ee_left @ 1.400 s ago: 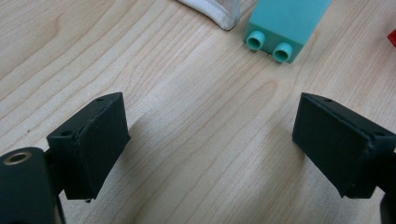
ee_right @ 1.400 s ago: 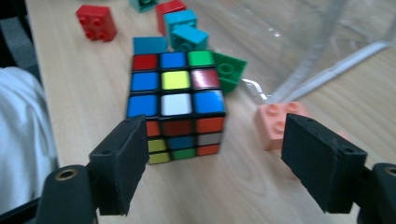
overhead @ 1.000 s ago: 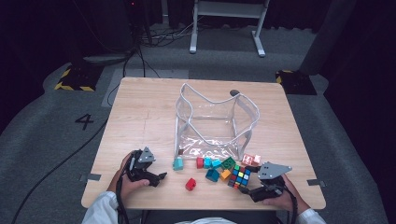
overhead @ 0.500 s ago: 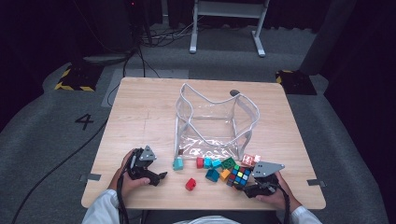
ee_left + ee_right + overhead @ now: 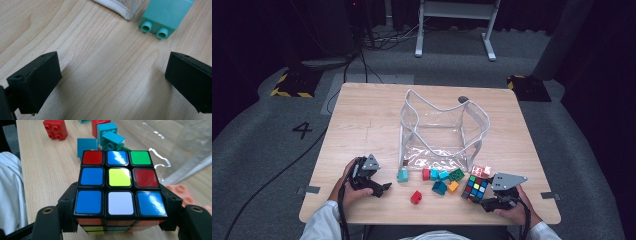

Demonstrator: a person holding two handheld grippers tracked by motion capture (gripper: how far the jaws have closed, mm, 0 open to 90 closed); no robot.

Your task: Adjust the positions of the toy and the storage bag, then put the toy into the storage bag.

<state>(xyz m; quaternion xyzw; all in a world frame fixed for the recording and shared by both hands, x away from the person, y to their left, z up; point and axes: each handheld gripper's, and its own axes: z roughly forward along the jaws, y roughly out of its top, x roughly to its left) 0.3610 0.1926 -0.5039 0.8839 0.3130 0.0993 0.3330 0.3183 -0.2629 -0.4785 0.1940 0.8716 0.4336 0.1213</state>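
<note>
The right gripper (image 5: 484, 199) is clamping the puzzle cube (image 5: 120, 183) at the near right of the table (image 5: 362, 120); its jaws have just been closing onto the cube, and in the right gripper view they are pressing on its two opposite sides low down, so the coloured top face is standing clear above them. A grip that low on flat sides is probably meant to keep the cube from twisting when it is lifted, most likely toward the clear bag (image 5: 439, 127) standing open just behind the scattered blocks. The left gripper (image 5: 379, 189) is resting near the table's front left with its jaws spread wide and nothing between them, having just been opening; it is pointing toward the teal block (image 5: 166, 15) lying beside the bag's white-edged corner, apparently lining up for that piece.
</note>
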